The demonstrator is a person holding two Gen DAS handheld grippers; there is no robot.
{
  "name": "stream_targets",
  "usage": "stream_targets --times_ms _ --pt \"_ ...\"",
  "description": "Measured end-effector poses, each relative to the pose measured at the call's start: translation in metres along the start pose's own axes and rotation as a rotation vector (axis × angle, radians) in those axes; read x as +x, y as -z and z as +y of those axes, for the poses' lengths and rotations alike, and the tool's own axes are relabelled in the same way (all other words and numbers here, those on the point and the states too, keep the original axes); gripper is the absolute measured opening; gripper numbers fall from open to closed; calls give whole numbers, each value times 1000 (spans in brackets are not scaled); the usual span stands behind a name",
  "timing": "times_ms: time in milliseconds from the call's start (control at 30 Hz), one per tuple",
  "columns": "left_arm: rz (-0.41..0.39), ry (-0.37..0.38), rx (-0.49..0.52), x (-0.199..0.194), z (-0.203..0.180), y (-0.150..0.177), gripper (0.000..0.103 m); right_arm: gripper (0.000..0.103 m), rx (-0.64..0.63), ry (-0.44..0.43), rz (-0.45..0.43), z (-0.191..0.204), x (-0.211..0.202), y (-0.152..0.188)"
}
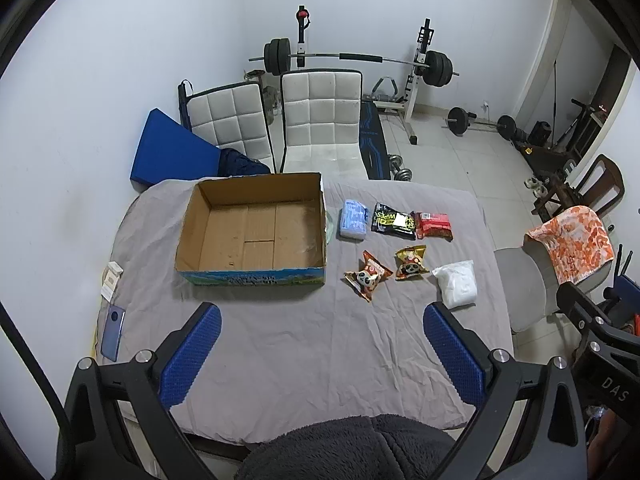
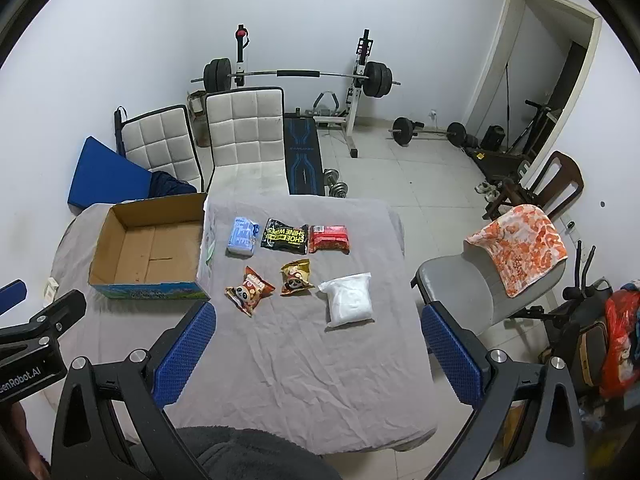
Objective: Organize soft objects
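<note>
An empty cardboard box (image 1: 256, 232) (image 2: 148, 248) stands on the left of the grey-clothed table (image 1: 300, 360) (image 2: 296, 360). To its right lie a light blue pack (image 1: 353, 218) (image 2: 242, 237), a black wipes pack (image 1: 392, 218) (image 2: 285, 236), a red pack (image 1: 434, 225) (image 2: 330, 238), two panda snack bags (image 1: 368, 274) (image 1: 411, 263) (image 2: 250, 290) (image 2: 295, 277) and a white soft bag (image 1: 457, 284) (image 2: 349, 299). My left gripper (image 1: 322, 348) is open and empty above the table's near part. My right gripper (image 2: 318, 348) is open and empty, near the white bag.
A phone (image 1: 113, 332) and a small white item (image 1: 110, 280) lie at the table's left edge. Two white chairs (image 1: 320, 116) stand behind the table. A grey chair with an orange cloth (image 2: 520, 248) stands to the right. Gym weights line the back wall.
</note>
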State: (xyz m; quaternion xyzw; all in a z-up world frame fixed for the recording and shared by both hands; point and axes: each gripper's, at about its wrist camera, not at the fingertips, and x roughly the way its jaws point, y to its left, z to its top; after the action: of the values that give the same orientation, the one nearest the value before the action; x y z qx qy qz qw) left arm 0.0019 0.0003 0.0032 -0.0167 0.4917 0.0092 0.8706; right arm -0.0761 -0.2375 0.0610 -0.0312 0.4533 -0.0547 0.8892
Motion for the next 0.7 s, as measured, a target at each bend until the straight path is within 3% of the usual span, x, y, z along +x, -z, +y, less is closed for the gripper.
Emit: stream_targets --times_ms 700 --pt "-19 -9 2 -2 1 -2 103 103 9 9 -12 -2 -5 -2"
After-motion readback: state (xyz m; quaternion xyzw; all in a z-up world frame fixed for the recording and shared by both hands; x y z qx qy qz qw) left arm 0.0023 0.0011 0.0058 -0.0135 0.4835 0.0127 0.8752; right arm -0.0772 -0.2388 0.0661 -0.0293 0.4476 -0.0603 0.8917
